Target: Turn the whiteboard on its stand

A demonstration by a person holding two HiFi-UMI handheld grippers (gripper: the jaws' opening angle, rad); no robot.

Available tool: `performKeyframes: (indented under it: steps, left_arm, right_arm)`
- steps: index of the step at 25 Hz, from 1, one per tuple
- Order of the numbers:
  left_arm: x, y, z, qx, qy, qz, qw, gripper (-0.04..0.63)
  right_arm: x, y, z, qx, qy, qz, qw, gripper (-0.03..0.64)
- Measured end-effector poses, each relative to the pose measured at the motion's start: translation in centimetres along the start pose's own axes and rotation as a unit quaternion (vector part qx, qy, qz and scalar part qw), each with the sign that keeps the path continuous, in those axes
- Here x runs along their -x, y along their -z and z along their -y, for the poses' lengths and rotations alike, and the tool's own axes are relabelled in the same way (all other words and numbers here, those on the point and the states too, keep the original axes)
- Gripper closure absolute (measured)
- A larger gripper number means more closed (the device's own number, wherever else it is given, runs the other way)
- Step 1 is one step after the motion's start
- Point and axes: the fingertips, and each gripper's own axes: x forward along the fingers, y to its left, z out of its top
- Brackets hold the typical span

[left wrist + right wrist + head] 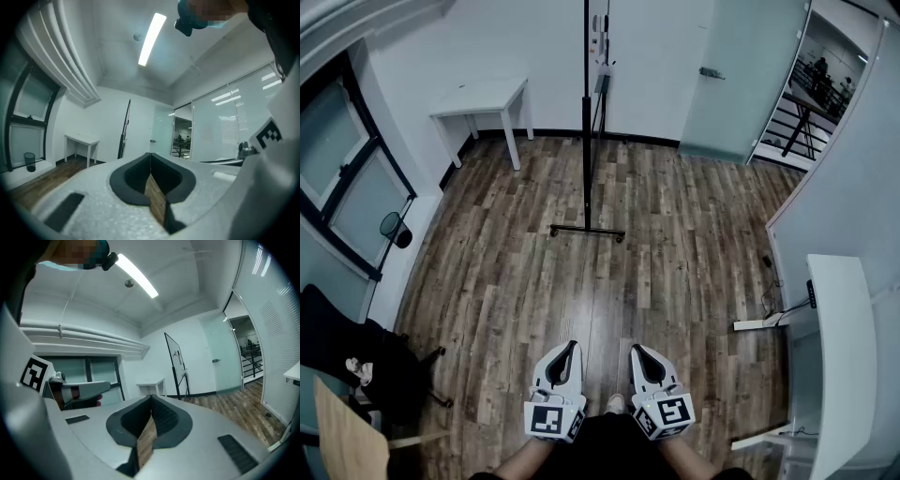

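The whiteboard (602,56) stands edge-on to me at the far wall, on a black pole stand (586,122) whose foot bar (587,232) rests on the wood floor. In the left gripper view the whiteboard (125,129) appears as a thin dark line far ahead; the right gripper view shows the whiteboard (176,362) at an angle, white face visible. Both grippers hang close to my body, far from the board. My left gripper (572,345) (150,154) is shut and empty. Beside it, my right gripper (636,349) (151,397) is shut too, with nothing in it.
A small white table (483,97) stands against the wall left of the whiteboard. A glass door (727,75) is right of it. A long white desk (839,356) lines the right side, with cables (769,281) on the floor. A black chair (356,366) sits at lower left.
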Motion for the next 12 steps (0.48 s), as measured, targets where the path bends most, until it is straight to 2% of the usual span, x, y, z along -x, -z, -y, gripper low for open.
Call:
performKeyframes:
  steps: [12]
  left_arm:
    - [0.8,0.1,1.0,-0.001,-0.005,0.001,1.0,0.578]
  right_arm:
    - [1.2,-0.1,-0.1,-0.005,-0.007,0.005,1.0,0.604]
